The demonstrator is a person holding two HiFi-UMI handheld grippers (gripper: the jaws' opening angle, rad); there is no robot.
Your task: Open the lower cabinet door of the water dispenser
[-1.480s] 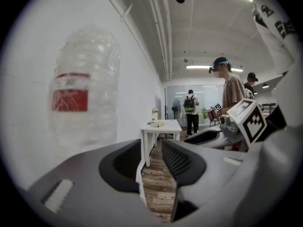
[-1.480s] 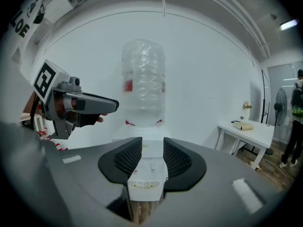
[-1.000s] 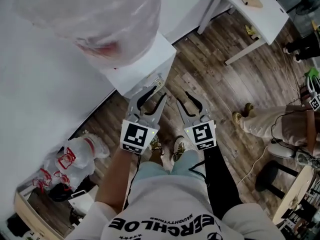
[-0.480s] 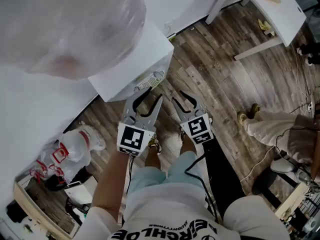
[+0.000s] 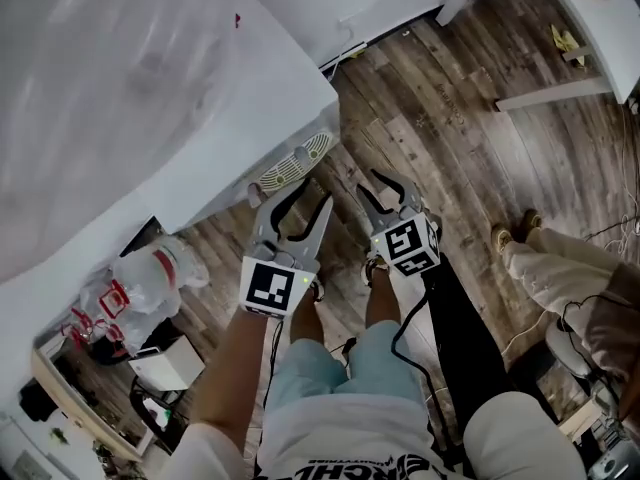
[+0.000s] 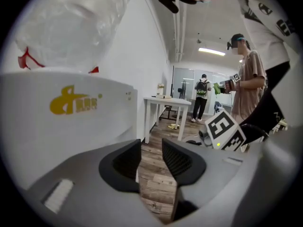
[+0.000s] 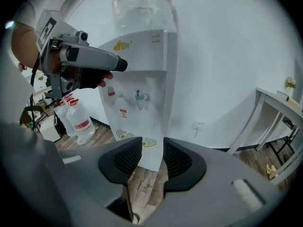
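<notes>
I have the left gripper (image 5: 303,198) and right gripper (image 5: 376,188) side by side before the water dispenser (image 7: 142,74). Both sets of jaws stand apart, gripping nothing.

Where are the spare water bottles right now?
In the head view the spare water bottles stand on the floor at lower left, beside the white water dispenser and left of the left gripper.

Water dispenser (image 7: 147,79): smooth white plastic, slight sheen. Bottle (image 7: 142,6) at its 12 o'clock: clear, crinkled plastic. Floor (image 5: 440,118): matt, grained wood planks. Left gripper (image 6: 151,148) and right gripper (image 7: 152,145): matt grey plastic, ribbed black pads (image 7: 128,156).
</notes>
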